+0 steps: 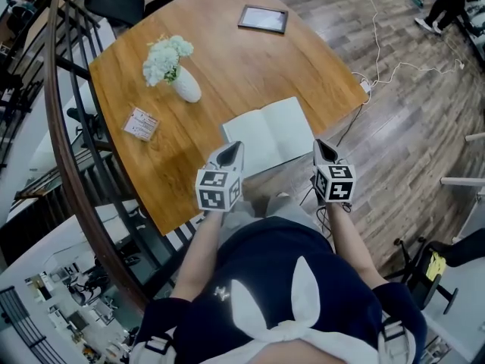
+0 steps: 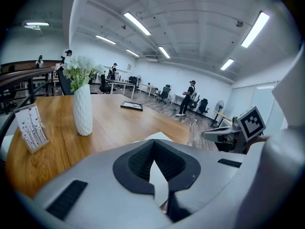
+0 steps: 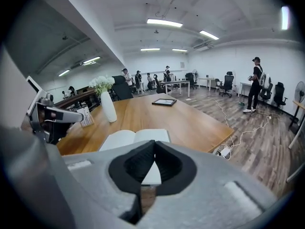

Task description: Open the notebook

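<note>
Now the notebook (image 1: 269,135) is lying open on the table (image 1: 227,51); the left gripper (image 1: 231,152) and right gripper (image 1: 326,152) are hovering closed, empty.

An open-plan office: rows of desks (image 3: 176,82) with swivel chairs (image 3: 228,84) fill a long white hall under strip ceiling lights (image 3: 164,22), people (image 3: 256,85) stand about, and cables (image 1: 377,44) trail across the wood-plank floor (image 3: 267,156)

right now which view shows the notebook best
The head view: the notebook lies open, nearly whole. The right gripper view shows it partly behind the jaws; the left gripper view only a corner.
</note>
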{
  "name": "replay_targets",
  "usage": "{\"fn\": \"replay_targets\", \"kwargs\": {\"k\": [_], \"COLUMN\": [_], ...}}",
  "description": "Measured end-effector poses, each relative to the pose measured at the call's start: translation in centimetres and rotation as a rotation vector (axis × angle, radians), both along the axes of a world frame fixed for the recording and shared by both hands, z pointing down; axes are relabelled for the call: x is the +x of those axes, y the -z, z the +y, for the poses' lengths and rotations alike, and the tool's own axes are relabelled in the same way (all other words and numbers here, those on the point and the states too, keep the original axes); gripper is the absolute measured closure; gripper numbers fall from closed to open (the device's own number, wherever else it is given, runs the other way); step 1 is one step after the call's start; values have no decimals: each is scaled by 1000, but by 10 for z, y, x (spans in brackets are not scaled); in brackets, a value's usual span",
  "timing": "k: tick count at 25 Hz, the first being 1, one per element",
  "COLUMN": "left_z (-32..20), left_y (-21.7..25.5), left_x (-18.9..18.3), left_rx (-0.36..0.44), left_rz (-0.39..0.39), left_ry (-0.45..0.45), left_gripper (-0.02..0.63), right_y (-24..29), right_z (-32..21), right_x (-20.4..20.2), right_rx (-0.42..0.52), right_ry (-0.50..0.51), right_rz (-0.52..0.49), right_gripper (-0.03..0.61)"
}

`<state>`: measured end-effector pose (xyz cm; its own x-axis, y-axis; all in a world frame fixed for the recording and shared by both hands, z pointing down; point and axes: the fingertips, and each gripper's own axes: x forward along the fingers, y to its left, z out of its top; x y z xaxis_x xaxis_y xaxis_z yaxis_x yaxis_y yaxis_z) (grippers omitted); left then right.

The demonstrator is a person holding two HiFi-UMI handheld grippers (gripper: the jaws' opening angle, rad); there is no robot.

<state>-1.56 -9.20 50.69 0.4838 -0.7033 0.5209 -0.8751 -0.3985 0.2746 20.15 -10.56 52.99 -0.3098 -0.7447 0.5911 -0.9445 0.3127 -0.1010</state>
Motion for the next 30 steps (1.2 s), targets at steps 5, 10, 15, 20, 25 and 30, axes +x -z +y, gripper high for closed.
{"fn": "replay_targets", "kwargs": {"k": [5,10,15,20,25,30], "left_z": [3,12,8,6,8,12], "left_y": [11,26,36,45,48,49], "left_x": [10,30,39,43,49,53], "left_rx": [29,63,82,107,121,117], "left_rz": [22,57,68,75,80,83], "left_ry": [-19,-51,-87,-93,-104,-113], "left_gripper": [597,597,597,597,597,597], "right_y": [24,43,61,73,77,77], "right_z": [5,14,12,16,20,24], "right_x": [-25,-43,-59,-67,-71,-70], "right_rx": [59,112,145,156,162,157], "right_ry": [70,112,136,153,160,149], "right_rz": [-25,-48,-60,-62,-68,-65], "right_gripper": [580,580,580,581,581,581]}}
